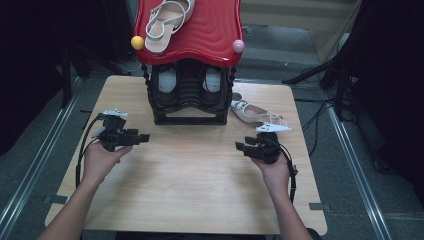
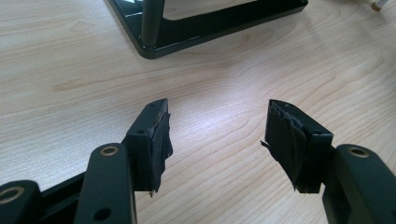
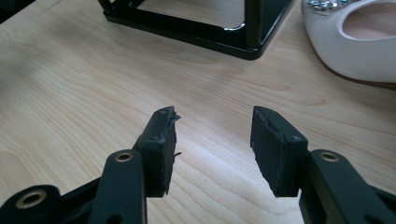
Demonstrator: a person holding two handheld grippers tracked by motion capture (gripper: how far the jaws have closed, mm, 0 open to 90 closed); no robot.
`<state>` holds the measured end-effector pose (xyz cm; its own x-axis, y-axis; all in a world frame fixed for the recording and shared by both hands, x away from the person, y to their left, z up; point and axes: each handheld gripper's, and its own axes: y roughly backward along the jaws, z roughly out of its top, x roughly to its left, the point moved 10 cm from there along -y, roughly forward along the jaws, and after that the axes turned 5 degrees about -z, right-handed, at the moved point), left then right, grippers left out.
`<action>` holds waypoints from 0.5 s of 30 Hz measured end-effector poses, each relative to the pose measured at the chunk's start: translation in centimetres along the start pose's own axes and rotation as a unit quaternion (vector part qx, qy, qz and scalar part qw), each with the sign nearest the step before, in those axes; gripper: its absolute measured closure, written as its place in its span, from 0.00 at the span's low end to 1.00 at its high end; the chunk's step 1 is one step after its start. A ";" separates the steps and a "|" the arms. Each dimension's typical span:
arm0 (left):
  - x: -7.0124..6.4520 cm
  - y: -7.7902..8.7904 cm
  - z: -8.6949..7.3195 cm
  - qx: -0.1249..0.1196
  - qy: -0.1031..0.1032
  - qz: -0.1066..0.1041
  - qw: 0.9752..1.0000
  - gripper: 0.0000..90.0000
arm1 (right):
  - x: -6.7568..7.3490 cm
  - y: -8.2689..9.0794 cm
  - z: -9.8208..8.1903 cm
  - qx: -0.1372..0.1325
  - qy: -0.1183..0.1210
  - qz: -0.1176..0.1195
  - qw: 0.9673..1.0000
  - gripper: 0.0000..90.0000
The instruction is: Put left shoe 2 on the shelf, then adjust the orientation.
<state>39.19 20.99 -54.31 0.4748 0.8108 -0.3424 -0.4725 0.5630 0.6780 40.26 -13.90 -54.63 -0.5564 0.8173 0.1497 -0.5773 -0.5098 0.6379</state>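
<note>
1. Left gripper [image 1: 145, 136] sits near the bench's [image 1: 200, 190] left edge, fingers [image 2: 156, 140] wide open, nothing in them.
2. Right gripper [image 1: 239, 146] near the right edge, fingers [image 3: 275, 149] also open and empty.
3. White shoe [image 1: 252, 112] lies by the right edge, just beside the black rack [image 1: 187, 95], close behind the right gripper.

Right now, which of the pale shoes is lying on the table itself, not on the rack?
The jewelled pale shoe right of the black rack, just beyond the right gripper. The strappy sandal lies on the red top shelf.
</note>
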 end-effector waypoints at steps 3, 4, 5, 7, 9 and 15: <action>0.1 -0.1 -0.1 0.002 -0.002 0.003 1.000 0.45 | -0.5 0.3 0.2 -0.001 -0.001 -0.007 1.000 0.59; 0.1 -0.1 -0.1 0.003 -0.005 0.004 1.000 0.45 | -0.6 0.4 0.2 -0.001 -0.004 -0.008 1.000 0.60; 0.1 -0.1 -0.2 0.005 -0.006 0.004 1.000 0.45 | -0.7 0.5 0.3 -0.004 -0.003 -0.010 1.000 0.61; 0.3 0.0 -0.2 0.002 -0.008 0.006 1.000 0.45 | -1.0 0.6 0.4 -0.006 -0.002 -0.017 1.000 0.66; 0.4 0.0 -0.2 0.000 -0.006 0.006 1.000 0.45 | -1.2 0.7 0.5 -0.006 -0.006 -0.021 1.000 0.73; 0.4 0.3 -0.1 -0.002 0.000 0.001 1.000 0.46 | -2.4 0.9 0.8 -0.004 -0.023 -0.037 0.999 1.00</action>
<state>39.15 21.53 -54.34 0.4735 0.8116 -0.3422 -0.4765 0.5628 0.6754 41.53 -16.09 -53.76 -0.4842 0.8640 0.1382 -0.6206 -0.4505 0.6418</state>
